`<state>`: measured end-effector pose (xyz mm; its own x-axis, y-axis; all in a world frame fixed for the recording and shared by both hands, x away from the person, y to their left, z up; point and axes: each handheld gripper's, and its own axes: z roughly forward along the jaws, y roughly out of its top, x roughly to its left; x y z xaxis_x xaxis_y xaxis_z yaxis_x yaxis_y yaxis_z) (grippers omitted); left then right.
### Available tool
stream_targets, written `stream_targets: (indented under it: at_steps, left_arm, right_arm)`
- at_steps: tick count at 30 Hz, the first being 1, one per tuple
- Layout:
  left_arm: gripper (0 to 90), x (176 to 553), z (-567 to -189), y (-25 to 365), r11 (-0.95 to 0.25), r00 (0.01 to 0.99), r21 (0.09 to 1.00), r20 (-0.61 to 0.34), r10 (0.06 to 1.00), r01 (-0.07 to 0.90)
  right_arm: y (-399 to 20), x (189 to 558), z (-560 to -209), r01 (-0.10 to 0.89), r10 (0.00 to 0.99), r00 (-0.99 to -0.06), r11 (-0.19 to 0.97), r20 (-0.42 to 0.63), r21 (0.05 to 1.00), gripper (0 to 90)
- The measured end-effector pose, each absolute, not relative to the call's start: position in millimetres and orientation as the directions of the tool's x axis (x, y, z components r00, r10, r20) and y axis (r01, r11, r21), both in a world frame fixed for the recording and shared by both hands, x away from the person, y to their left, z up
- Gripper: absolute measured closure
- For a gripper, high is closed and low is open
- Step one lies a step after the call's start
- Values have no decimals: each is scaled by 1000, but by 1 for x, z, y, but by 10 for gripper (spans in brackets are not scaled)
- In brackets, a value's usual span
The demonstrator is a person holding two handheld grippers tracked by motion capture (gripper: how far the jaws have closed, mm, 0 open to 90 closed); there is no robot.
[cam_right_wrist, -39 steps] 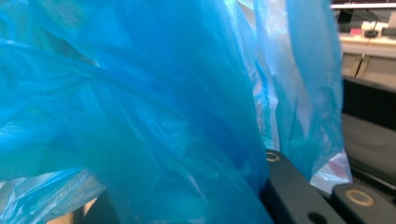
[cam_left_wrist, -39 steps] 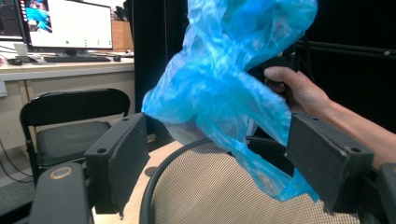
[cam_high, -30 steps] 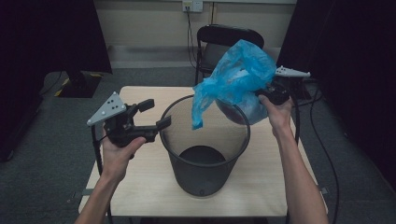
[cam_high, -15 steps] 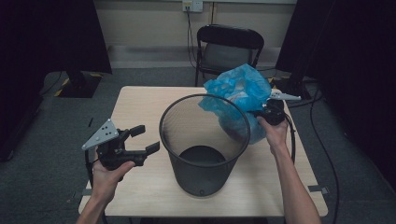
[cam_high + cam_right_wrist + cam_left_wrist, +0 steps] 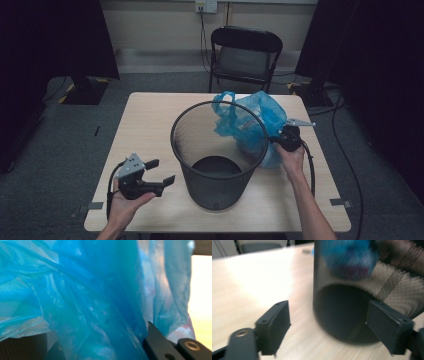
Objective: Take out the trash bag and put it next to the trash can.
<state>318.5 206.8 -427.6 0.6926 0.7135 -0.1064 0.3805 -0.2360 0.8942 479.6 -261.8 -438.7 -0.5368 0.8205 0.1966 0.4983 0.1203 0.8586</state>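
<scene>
On the surface (image 5: 150,120) stands a black mesh bin (image 5: 219,155), with a crumpled blue plastic bag (image 5: 250,122) draped against its far-right rim, pinched in the closed right tool (image 5: 278,141), while the left tool (image 5: 162,172) gapes empty just left of the bin.

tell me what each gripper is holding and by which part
The right gripper pinches the blue plastic bag by bunched film at its side; the left gripper holds nothing.

Dim room with dark edges; the pale wooden table (image 5: 150,125) is lit evenly from above. Left gripper view is motion-blurred, with glare at the table's far-left corner. Right gripper view is soft, close-up.
</scene>
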Motion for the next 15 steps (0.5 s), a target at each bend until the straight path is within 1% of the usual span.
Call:
stream_targets:
  at_steps: [3, 8, 15]
  left_arm:
    - [206, 317, -448, 201, -278, 693, 867, -103, 714, 415]
    - [205, 318, -468, 199, -313, 684, 840, -92, 723, 444]
    - [188, 323, -487, 202, -337, 639, 804, -68, 766, 489]
  right_arm:
    - [-257, 477, -449, 506, 819, -540, 129, 196, 853, 853]
    - [-248, 479, -463, 521, 825, -531, 135, 196, 843, 852]
    - [-237, 491, -467, 516, 827, -527, 127, 198, 847, 849]
